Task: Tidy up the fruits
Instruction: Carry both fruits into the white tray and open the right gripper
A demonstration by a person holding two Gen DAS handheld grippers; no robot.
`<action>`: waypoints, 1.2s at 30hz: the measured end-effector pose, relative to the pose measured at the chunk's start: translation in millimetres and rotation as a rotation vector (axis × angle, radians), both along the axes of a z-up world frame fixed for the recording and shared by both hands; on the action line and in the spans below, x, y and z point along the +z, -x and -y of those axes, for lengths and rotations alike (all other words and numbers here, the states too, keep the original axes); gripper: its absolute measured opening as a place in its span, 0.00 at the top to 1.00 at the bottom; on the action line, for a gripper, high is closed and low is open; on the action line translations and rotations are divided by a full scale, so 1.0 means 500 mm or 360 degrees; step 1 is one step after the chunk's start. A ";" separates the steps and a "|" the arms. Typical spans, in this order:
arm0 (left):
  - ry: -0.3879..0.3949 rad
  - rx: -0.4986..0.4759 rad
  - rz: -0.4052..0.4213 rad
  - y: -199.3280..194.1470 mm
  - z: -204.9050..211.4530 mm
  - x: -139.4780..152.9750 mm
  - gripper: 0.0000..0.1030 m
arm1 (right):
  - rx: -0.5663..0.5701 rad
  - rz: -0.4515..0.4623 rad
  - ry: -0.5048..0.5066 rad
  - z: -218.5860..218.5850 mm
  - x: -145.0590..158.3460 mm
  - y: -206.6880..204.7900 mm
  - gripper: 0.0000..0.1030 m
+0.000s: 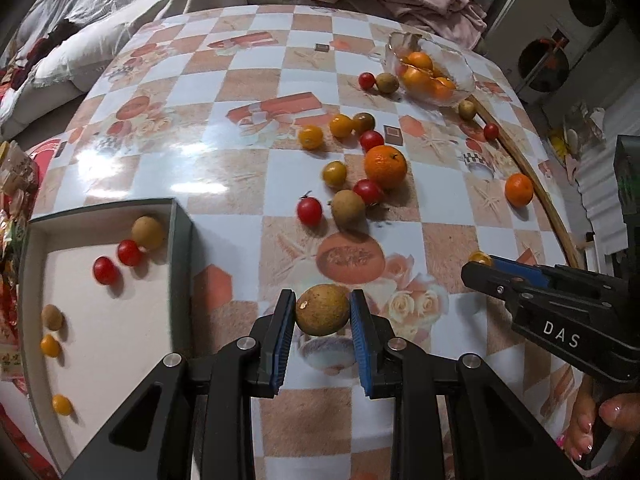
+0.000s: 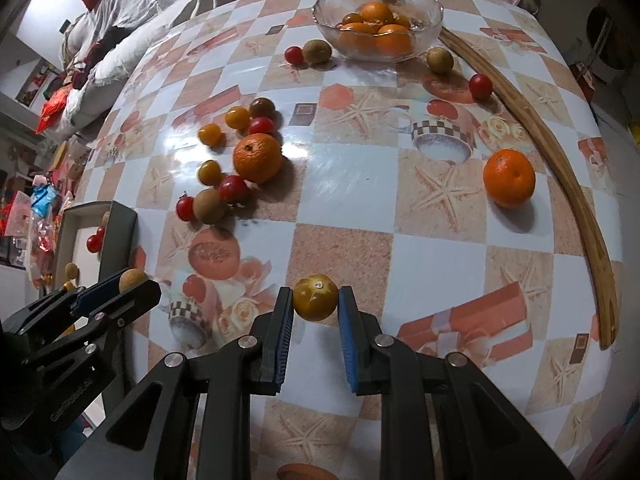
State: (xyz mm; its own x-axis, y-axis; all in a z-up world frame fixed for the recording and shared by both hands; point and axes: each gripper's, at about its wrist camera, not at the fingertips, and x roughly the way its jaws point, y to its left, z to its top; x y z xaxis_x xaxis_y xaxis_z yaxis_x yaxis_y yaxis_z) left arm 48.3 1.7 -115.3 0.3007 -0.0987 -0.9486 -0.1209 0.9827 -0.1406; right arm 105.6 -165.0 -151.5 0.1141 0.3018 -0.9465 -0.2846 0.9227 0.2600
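Note:
My left gripper (image 1: 322,310) is shut on a brown longan (image 1: 322,309) just above the table, right of the grey box (image 1: 182,236); it also shows in the right wrist view (image 2: 134,280). My right gripper (image 2: 315,299) is shut on a yellow cherry tomato (image 2: 315,297), also seen in the left wrist view (image 1: 480,258). The box holds two red tomatoes (image 1: 118,262), longans and yellow tomatoes. A glass bowl (image 2: 434,12) at the far side holds several oranges. A cluster of an orange (image 2: 258,157), tomatoes and longans lies mid-table. Another orange (image 2: 509,178) lies at right.
A curved wooden stick (image 2: 568,168) lies along the table's right edge. A longan (image 2: 439,60) and red tomato (image 2: 480,86) lie near the bowl. Bedding and clothes lie beyond the far edge. Snack packets crowd the left side.

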 end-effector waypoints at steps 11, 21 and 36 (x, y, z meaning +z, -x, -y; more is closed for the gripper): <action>-0.0015 0.0107 0.0030 0.042 -0.071 0.030 0.72 | 0.0077 0.0011 -0.0022 -0.067 0.027 0.023 0.76; -0.0032 0.0249 0.0066 0.095 -0.154 0.055 0.72 | 0.0214 0.0056 -0.0047 -0.160 0.063 0.048 0.76; -0.0048 0.0513 0.0031 0.206 -0.287 0.048 0.72 | 0.0500 0.0085 -0.0095 -0.339 0.099 0.094 0.76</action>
State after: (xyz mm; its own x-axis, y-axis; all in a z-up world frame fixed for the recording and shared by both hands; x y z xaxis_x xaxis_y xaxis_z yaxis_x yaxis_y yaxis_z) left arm -54.6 145.3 -91.1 0.3302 0.0324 -0.9434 -0.4241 0.8979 -0.1176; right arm 58.6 4.5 -102.0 0.0556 0.3849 -0.9213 -0.5680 0.7711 0.2878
